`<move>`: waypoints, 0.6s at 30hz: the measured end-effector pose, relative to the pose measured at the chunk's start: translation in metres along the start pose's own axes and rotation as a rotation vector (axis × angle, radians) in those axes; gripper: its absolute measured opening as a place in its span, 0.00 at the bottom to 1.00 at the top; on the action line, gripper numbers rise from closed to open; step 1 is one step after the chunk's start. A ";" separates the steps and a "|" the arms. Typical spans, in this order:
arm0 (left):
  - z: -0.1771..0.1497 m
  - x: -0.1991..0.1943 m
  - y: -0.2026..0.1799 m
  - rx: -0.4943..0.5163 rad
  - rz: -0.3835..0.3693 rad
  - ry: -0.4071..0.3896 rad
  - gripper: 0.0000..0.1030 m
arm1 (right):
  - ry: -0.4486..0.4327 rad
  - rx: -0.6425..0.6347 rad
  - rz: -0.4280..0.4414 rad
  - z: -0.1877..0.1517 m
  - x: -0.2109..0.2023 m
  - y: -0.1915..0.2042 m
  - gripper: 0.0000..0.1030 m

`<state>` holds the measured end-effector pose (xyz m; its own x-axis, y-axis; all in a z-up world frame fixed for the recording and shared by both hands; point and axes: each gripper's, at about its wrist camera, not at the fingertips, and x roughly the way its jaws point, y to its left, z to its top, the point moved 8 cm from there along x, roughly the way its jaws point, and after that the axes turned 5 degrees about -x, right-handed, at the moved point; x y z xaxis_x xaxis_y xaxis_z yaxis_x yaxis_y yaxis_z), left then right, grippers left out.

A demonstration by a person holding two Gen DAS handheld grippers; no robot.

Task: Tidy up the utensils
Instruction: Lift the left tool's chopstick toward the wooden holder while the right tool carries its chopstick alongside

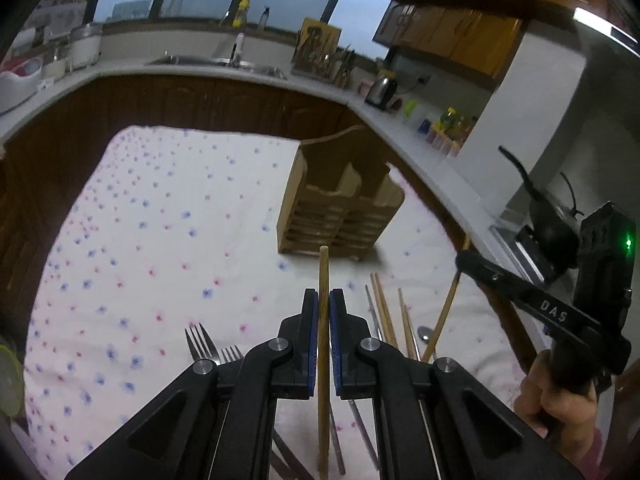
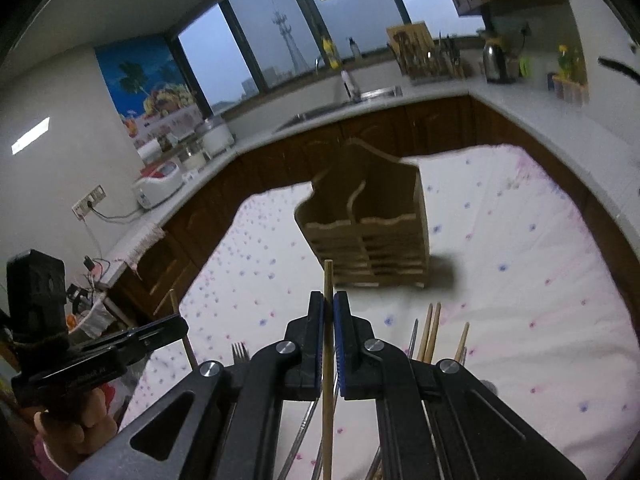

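Note:
My left gripper point(image 1: 323, 298) is shut on a wooden chopstick point(image 1: 323, 276) that sticks up past the fingertips. My right gripper point(image 2: 328, 302) is shut on a second wooden chopstick point(image 2: 328, 280); in the left wrist view that gripper point(image 1: 464, 258) shows at the right with its chopstick point(image 1: 444, 312) hanging down. The wooden utensil holder point(image 1: 340, 200) stands on the flowered cloth ahead of both grippers, also in the right wrist view point(image 2: 372, 224). Loose chopsticks point(image 1: 384, 312), forks point(image 1: 202, 344) and a spoon point(image 1: 425, 334) lie on the cloth below.
The table wears a white cloth with blue and pink flowers point(image 1: 160, 220). A kitchen counter point(image 1: 248, 68) with sink, kettle point(image 1: 382, 88) and knife rack point(image 1: 320, 56) curves around behind. A rice cooker point(image 2: 158, 186) sits on the left counter.

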<state>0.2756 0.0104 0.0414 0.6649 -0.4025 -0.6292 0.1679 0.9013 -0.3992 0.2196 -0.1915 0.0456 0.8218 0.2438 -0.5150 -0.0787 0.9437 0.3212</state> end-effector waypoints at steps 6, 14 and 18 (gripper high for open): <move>-0.002 -0.026 0.000 0.010 -0.003 -0.064 0.04 | -0.050 0.001 -0.005 0.012 -0.017 -0.001 0.05; -0.001 -0.036 -0.003 0.013 0.004 -0.114 0.04 | -0.080 0.004 -0.008 0.019 -0.024 -0.003 0.05; 0.003 -0.035 -0.002 0.009 0.002 -0.118 0.04 | -0.086 0.008 -0.009 0.021 -0.023 -0.007 0.05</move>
<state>0.2546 0.0227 0.0666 0.7462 -0.3793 -0.5471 0.1726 0.9039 -0.3913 0.2133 -0.2080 0.0719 0.8681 0.2149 -0.4474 -0.0668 0.9438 0.3237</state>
